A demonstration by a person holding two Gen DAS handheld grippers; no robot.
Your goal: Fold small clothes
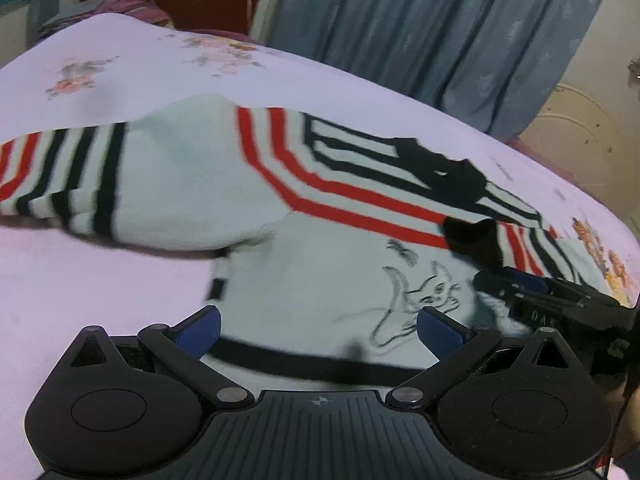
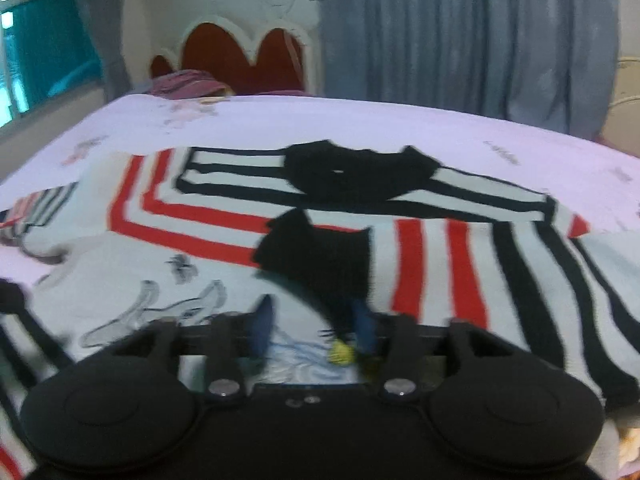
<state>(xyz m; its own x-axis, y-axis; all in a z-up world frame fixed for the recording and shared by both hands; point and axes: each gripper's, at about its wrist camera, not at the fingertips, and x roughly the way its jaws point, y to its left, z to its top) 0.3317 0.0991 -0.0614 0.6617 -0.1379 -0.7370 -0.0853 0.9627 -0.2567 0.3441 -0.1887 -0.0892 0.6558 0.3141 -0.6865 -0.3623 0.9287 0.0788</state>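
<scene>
A small white sweater (image 1: 304,184) with red and black stripes, a black collar and a cat drawing lies flat on the bed; it also shows in the right wrist view (image 2: 440,256). Its right sleeve is folded across the chest, the black cuff (image 2: 320,256) near the middle. Its left sleeve (image 1: 60,184) lies folded at the left. My left gripper (image 1: 318,330) is open and empty over the hem. My right gripper (image 2: 314,328) is partly open just behind the black cuff, holding nothing; it also shows in the left wrist view (image 1: 520,284).
The bed has a pale pink floral sheet (image 1: 132,64). A red and white headboard (image 2: 244,56) and a purple pillow (image 2: 184,82) are at the far end. Grey-blue curtains (image 2: 460,32) hang behind. A window (image 2: 36,40) is at the left.
</scene>
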